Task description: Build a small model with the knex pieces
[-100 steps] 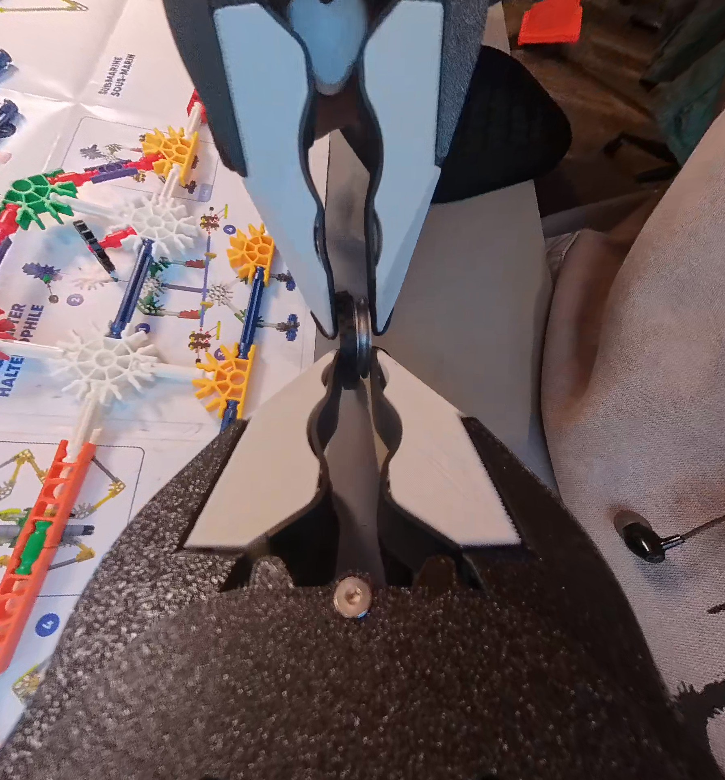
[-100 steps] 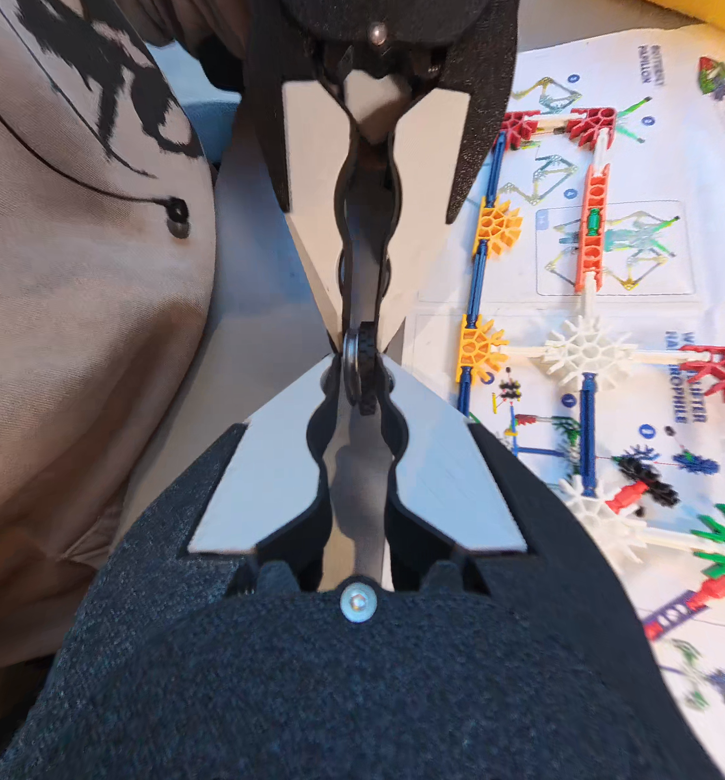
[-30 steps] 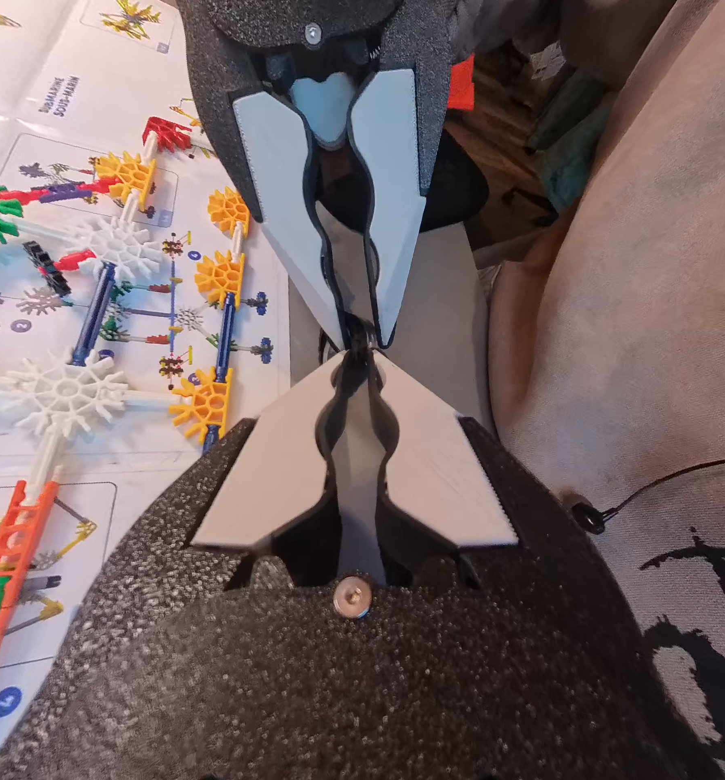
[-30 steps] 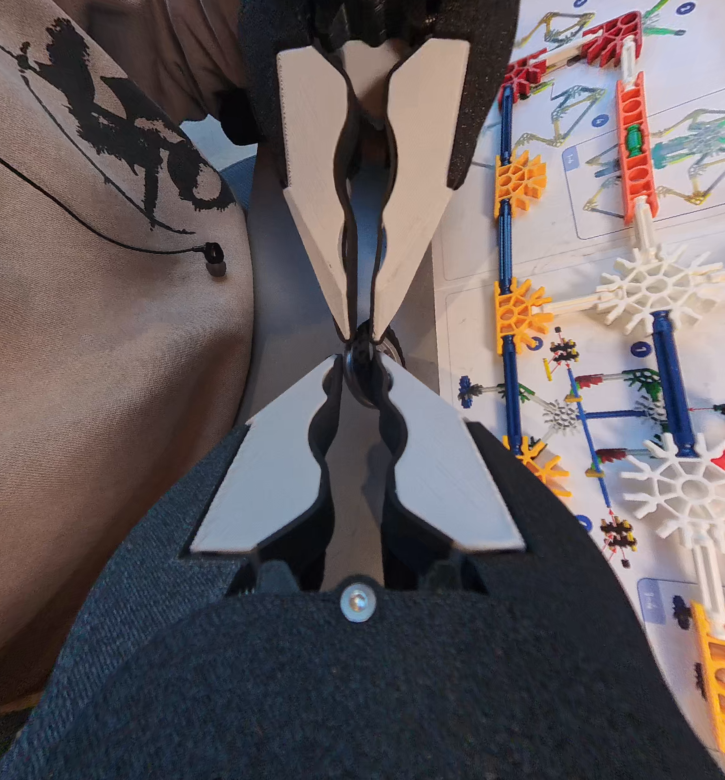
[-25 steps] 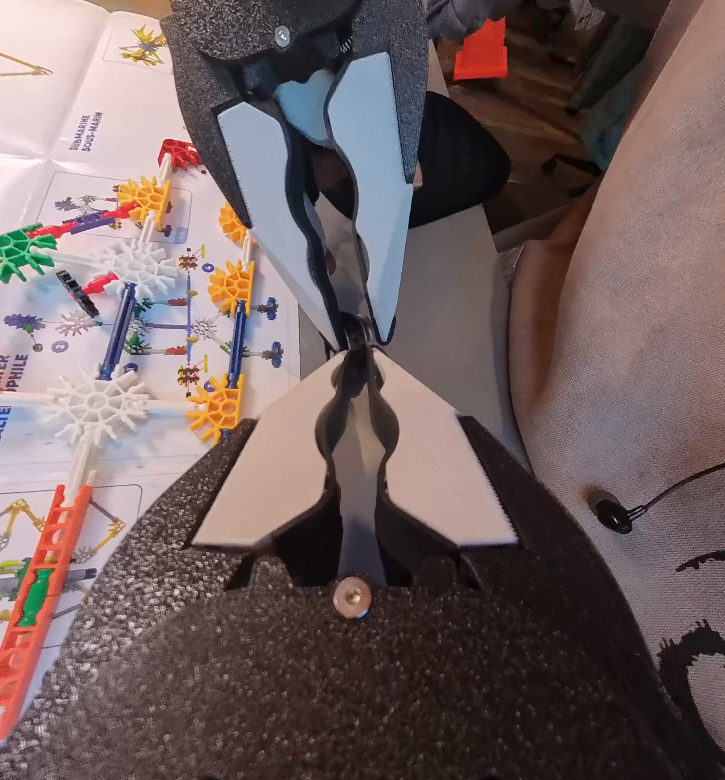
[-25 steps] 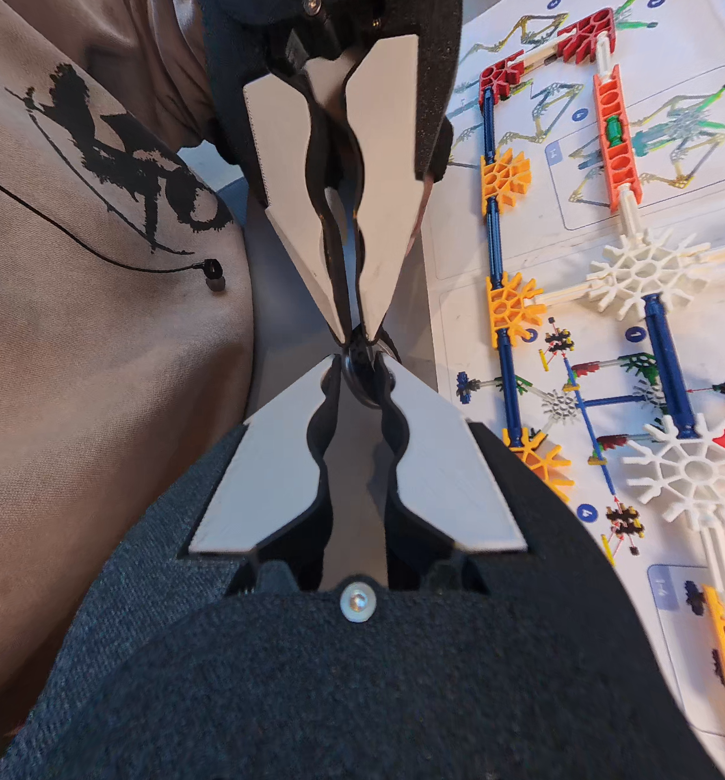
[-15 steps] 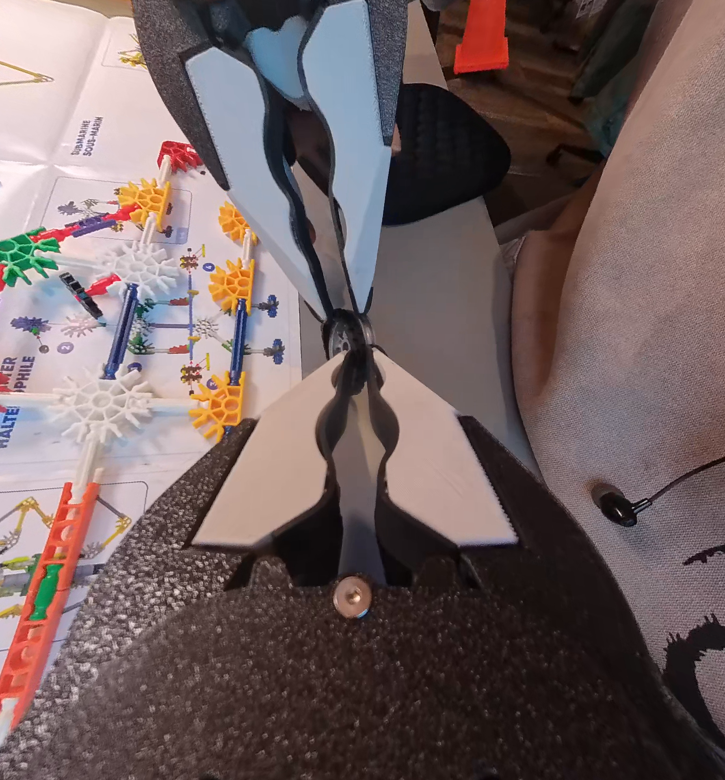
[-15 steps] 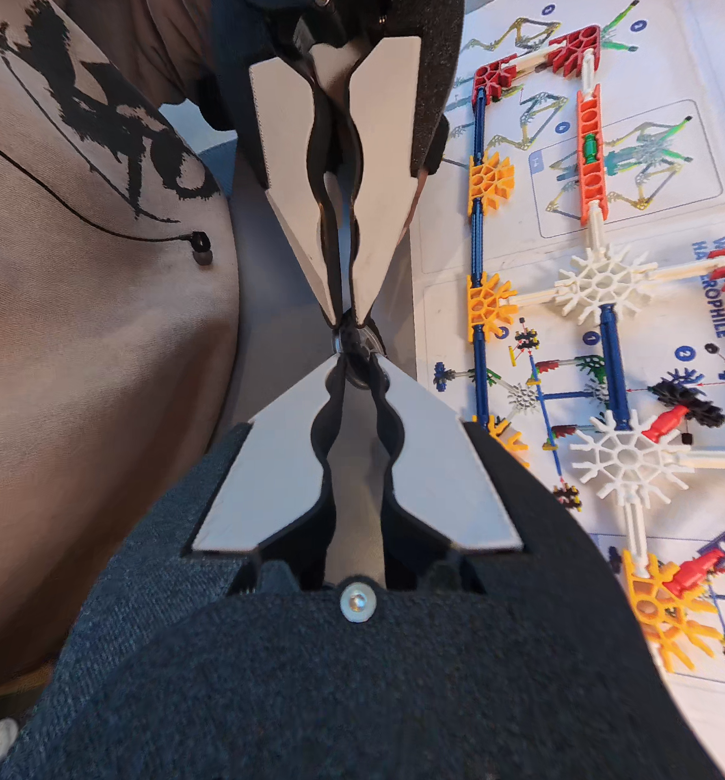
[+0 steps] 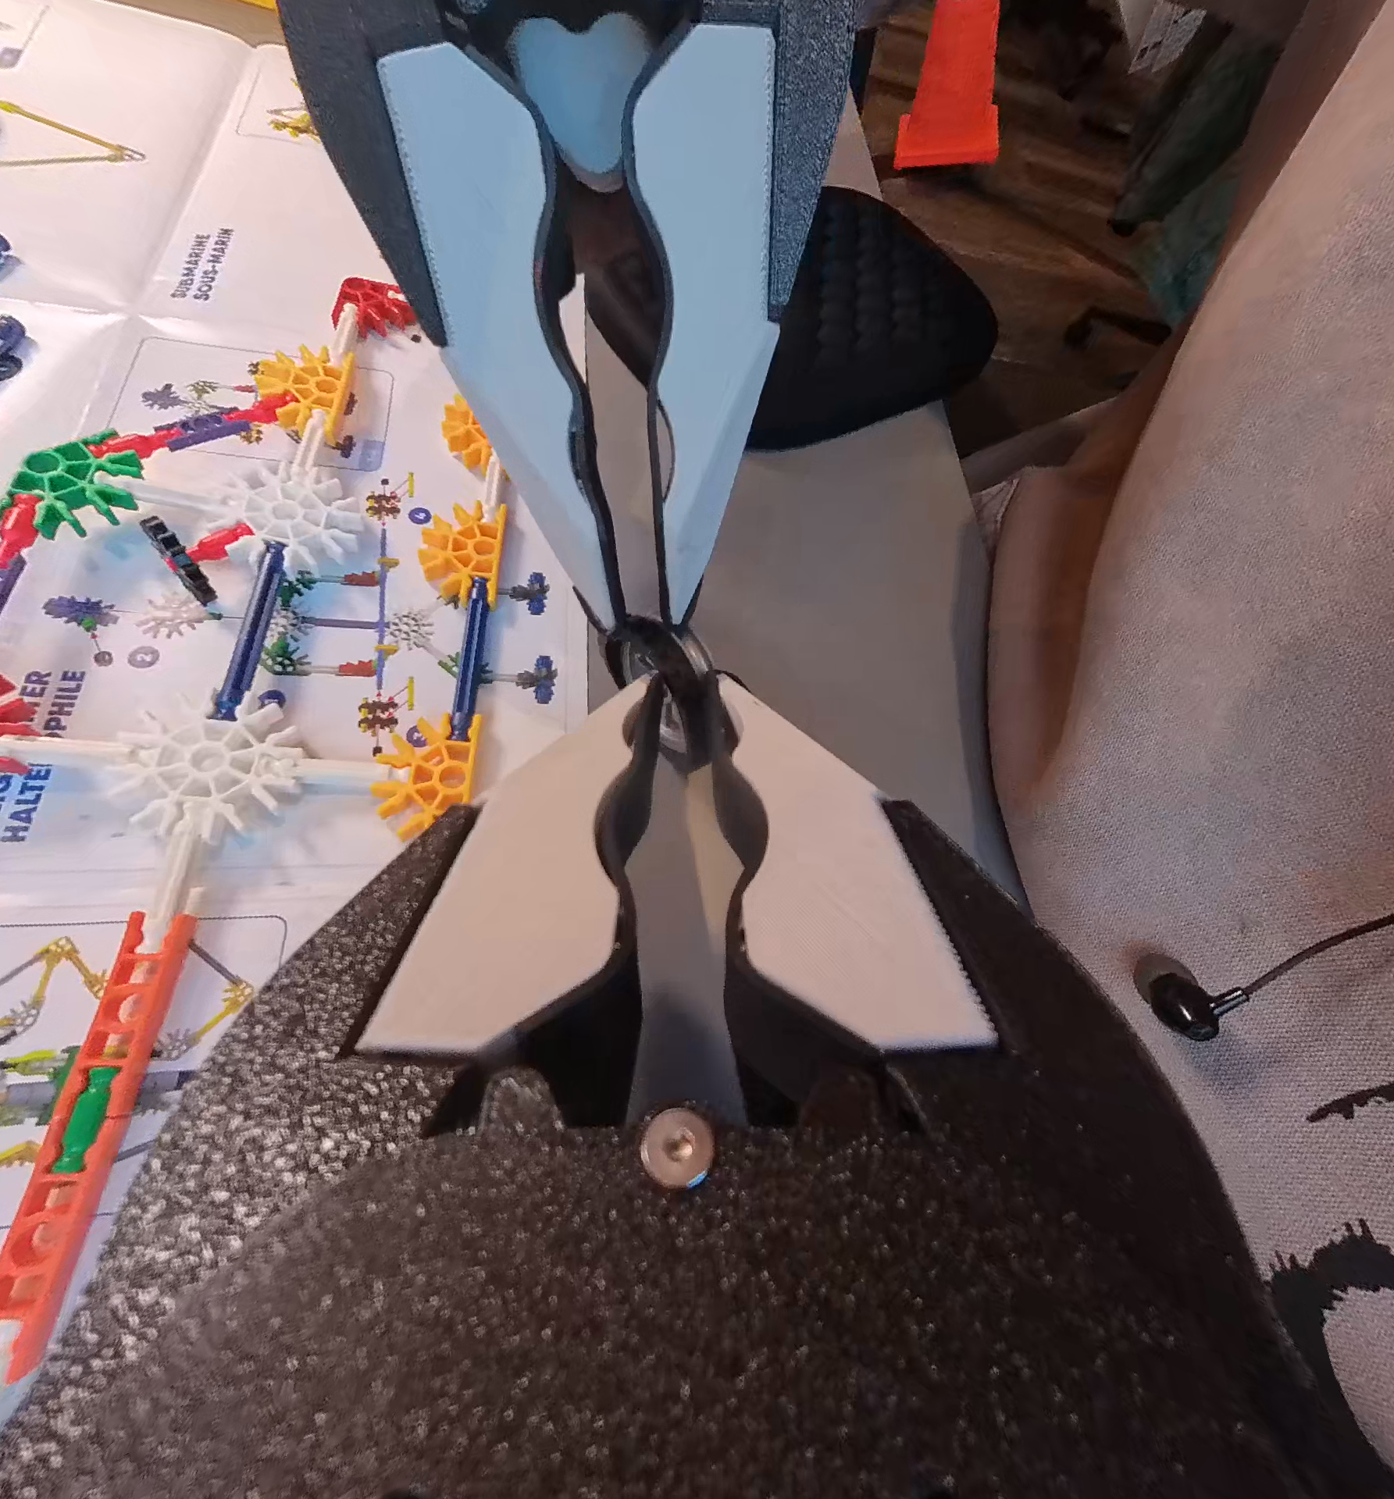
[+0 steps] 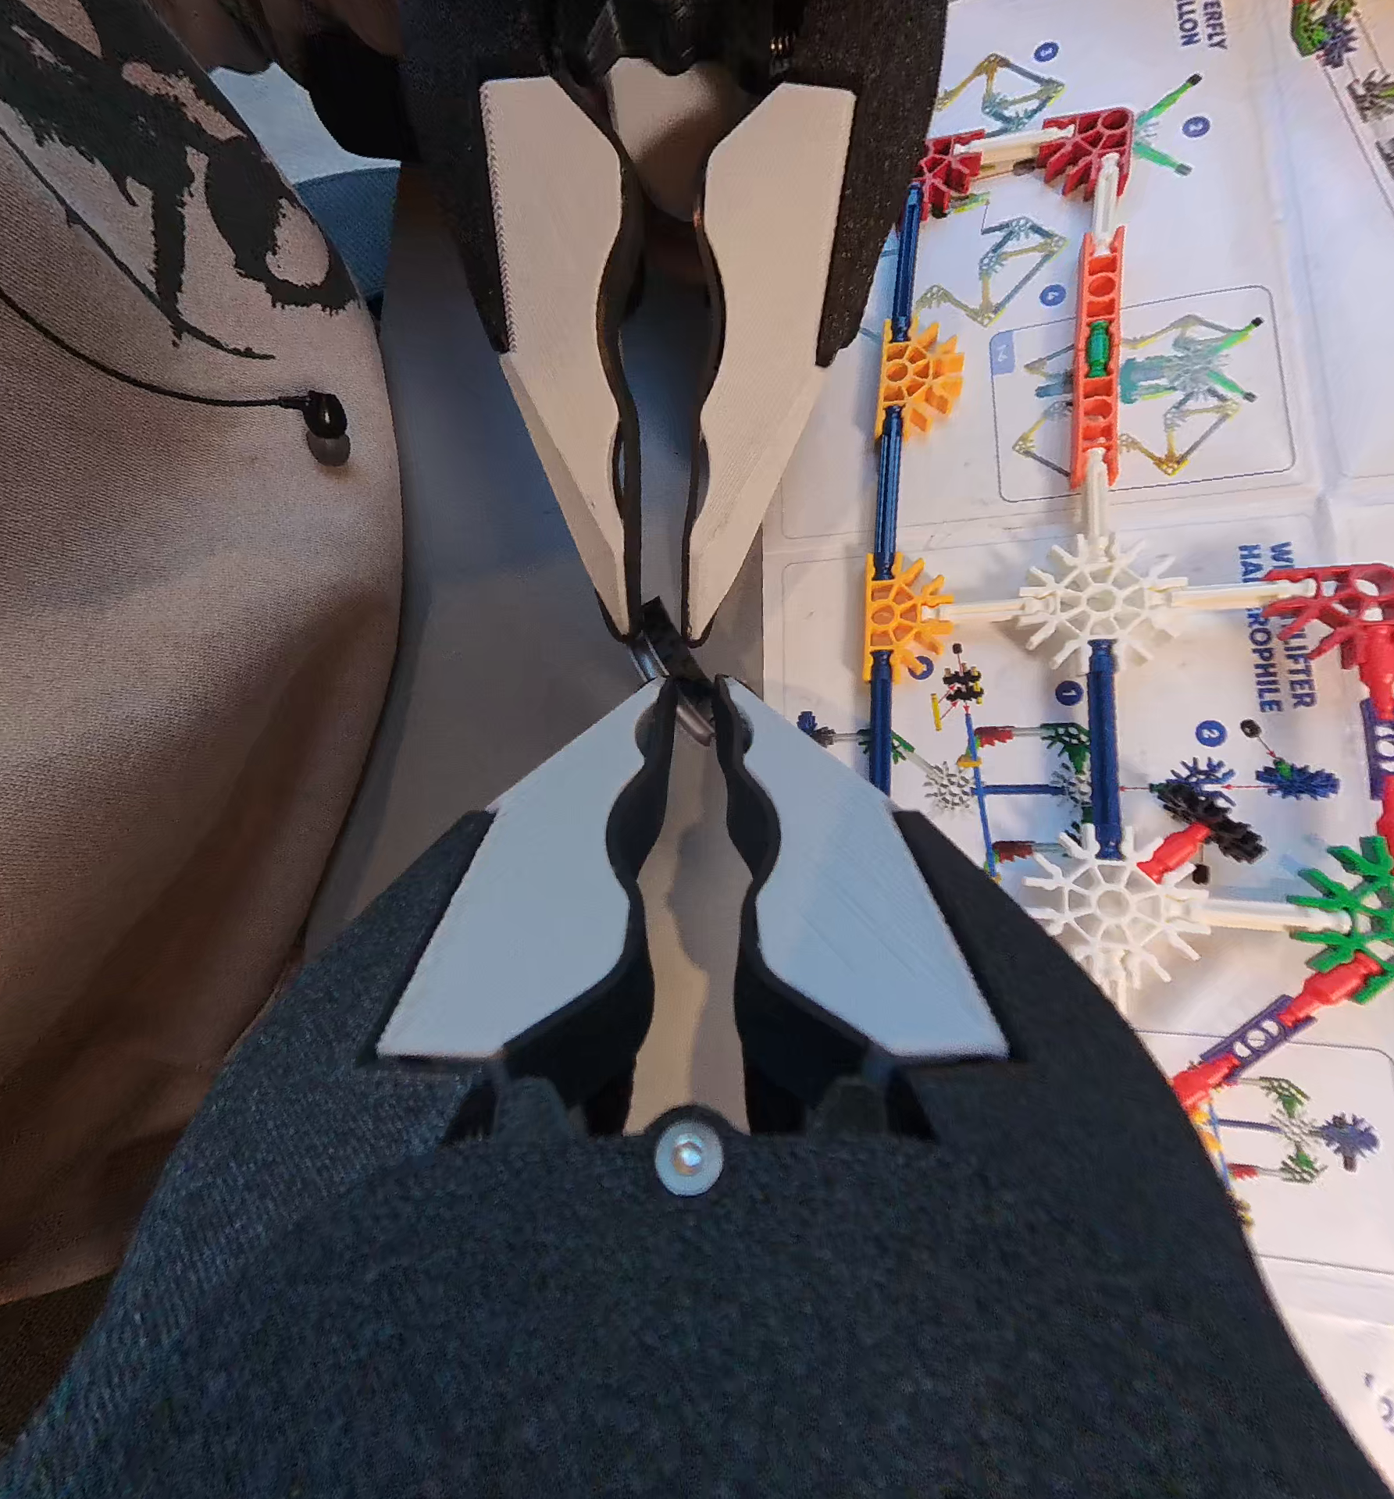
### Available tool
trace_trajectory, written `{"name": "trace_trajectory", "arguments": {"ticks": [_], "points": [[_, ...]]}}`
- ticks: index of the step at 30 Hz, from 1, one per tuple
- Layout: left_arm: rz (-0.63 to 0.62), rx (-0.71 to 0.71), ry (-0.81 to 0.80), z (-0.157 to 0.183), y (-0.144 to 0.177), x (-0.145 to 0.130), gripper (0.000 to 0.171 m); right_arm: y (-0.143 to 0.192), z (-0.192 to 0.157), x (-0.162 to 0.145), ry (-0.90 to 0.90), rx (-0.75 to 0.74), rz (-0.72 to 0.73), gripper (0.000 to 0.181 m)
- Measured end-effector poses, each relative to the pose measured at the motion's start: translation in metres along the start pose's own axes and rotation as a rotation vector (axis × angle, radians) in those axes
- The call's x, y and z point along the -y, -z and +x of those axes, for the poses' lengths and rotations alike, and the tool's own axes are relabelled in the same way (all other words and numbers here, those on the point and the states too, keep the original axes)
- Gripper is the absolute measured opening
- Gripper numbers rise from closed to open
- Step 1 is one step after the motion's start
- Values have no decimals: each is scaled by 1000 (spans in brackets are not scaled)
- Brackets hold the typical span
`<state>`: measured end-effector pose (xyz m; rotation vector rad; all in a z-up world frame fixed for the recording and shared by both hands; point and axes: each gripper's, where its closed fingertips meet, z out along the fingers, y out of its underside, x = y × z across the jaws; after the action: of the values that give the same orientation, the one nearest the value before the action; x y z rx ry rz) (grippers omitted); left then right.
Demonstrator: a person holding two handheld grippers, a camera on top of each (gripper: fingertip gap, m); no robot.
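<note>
My left gripper [image 9: 681, 702] and my right gripper [image 10: 689, 697] meet tip to tip above the grey table edge [image 9: 839, 649]. Both are shut on one small wheel [image 9: 661, 659], a black tyre on a grey hub. In the left wrist view the right gripper [image 9: 641, 624] comes down from the top and pinches the wheel's upper rim. In the right wrist view the left gripper [image 10: 659, 629] comes from the top and grips the black tyre, while my own tips hold the grey rim of the wheel [image 10: 673, 665]. The wheel sits tilted between the tips.
A rod-and-connector toy frame [image 9: 206, 762] [image 10: 1099, 600] lies on a white instruction sheet [image 9: 109, 268] beside the grippers. A person's beige printed shirt [image 9: 1245, 649] [image 10: 150, 649] with a black earbud [image 9: 1180, 1010] is close on the other side. A black chair [image 9: 880, 324] stands beyond the table. The tips of both grippers are at nearly the same place.
The grippers have stayed tip to tip on the wheel. The wheel has tilted from edge-on to partly face-on, and the far gripper has straightened in both views.
</note>
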<state>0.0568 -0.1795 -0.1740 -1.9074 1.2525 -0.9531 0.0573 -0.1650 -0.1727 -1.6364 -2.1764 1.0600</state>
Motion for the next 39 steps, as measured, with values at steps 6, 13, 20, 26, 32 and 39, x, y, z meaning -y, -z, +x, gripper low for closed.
{"name": "trace_trajectory", "arguments": {"ticks": [6, 13, 20, 26, 32, 39], "points": [[-29, 32, 29, -1, -4, -4, 20, 0, 3, 2, -28, -1, 3, 4], [-70, 56, -92, 3, -7, -11, 8, 0, -2, 3, -70, 113, 23, 17], [-96, 68, -187, 4, -6, -14, 8, -10, -15, 0, -48, 347, -83, 10], [-12, 66, -117, 2, 4, -7, 8, -6, -13, 14, -56, 351, -53, 5], [235, 55, 73, -11, 32, 25, 10, 20, -2, 51, -55, 151, 206, 5], [409, 43, 187, -15, 52, 50, 9, 42, 2, 73, 15, -113, 484, 5]]}}
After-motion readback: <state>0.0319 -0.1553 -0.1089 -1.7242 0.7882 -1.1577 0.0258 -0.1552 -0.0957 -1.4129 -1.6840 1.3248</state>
